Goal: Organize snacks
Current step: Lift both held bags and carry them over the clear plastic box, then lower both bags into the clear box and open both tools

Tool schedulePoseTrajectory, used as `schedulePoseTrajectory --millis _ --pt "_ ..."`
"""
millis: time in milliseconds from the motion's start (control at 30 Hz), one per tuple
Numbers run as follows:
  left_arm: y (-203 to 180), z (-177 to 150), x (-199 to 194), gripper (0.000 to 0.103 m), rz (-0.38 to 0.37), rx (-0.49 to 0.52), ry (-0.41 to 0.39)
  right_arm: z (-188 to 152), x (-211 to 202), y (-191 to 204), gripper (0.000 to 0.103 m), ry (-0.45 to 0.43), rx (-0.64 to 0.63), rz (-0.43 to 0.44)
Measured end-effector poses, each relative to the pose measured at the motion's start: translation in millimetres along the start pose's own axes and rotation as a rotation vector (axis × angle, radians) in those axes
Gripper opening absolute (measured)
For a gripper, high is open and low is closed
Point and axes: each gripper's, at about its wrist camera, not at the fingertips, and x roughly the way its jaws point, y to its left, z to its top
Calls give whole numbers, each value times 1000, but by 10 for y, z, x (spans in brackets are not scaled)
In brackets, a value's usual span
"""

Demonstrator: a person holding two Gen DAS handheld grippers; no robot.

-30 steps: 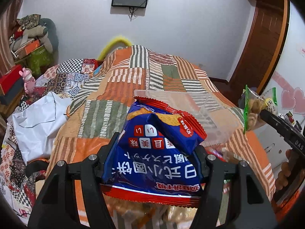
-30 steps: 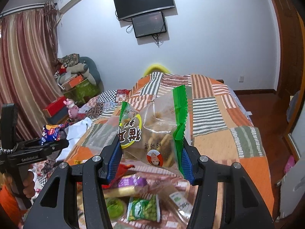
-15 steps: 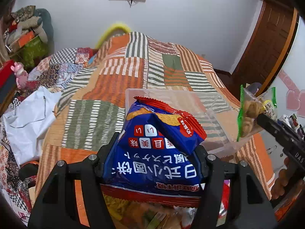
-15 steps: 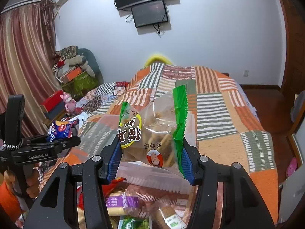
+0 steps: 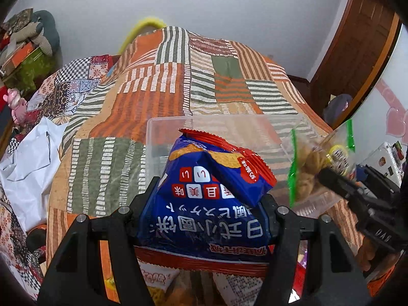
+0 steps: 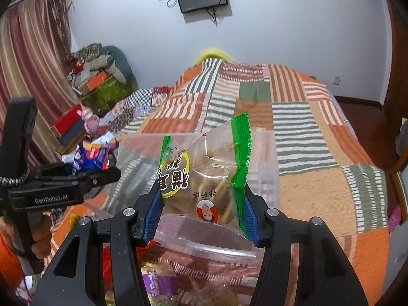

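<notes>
My left gripper [image 5: 206, 204] is shut on a blue and red biscuit bag [image 5: 211, 193], which hangs over the near edge of a clear plastic box [image 5: 163, 127] on the patchwork bed. My right gripper [image 6: 201, 204] is shut on a clear bag with green edges [image 6: 204, 173], full of brown twisted sticks, and holds it above the same clear box [image 6: 262, 153]. In the left wrist view that green-edged bag [image 5: 308, 163] hangs at the box's right side in the other gripper [image 5: 329, 176]. The blue bag [image 6: 89, 155] and left gripper [image 6: 102, 173] show at the left of the right wrist view.
Several loose snack packets [image 6: 160, 280] lie on the bed below both grippers. A white plastic bag [image 5: 25, 158] lies at the left. The striped quilt [image 5: 178, 76] stretches beyond the box. Boxes and a pink toy [image 6: 89, 119] sit by the curtain. A person's hand [image 6: 40, 239] holds the left gripper.
Both grippers have moved forward and down with their bags, so the clear box is now nearer and directly beneath them. Both grips are unchanged.
</notes>
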Motion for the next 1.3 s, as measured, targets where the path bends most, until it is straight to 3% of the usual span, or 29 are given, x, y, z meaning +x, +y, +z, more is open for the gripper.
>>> schedulePoseTrajectory --millis 467,833,967,1300 --pt "-199 2 163 66 53 88 34 -25 179 58 56 81 -47 -16" --pt "-182 -37 142 79 -16 57 84 -12 -64 72 61 30 -57 -11" --pt "-199 -21 43 88 -23 56 52 -13 -165 77 62 13 -55 -4" --pt "-130 -149 -452 89 36 72 -64 -95 -466 81 65 -29 -67 -12"
